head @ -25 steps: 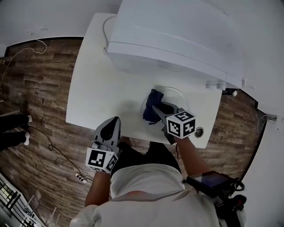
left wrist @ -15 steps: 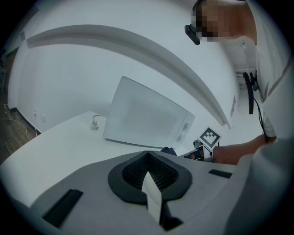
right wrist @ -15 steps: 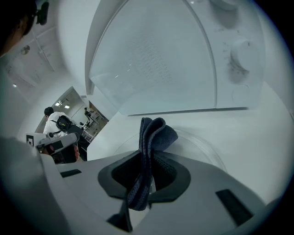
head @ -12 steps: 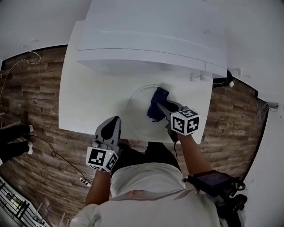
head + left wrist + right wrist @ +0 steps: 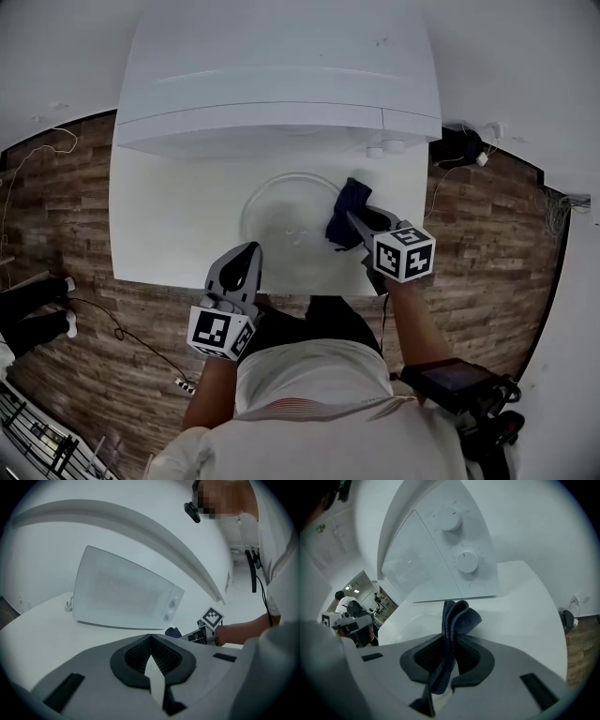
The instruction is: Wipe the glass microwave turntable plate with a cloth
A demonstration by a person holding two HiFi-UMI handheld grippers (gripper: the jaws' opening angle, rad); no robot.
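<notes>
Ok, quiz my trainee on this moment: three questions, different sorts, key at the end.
1. True or false: the left gripper holds the cloth.
2. In the head view, where is the cloth against the glass plate? A) at its right edge B) at its left edge C) nowhere near it, on top of the oven.
3. Fill in: the glass plate lies on the white ____ in front of the microwave.

Key: 1 false, the right gripper is shut on it and the left is shut and empty. 2 A. 3 table.
</notes>
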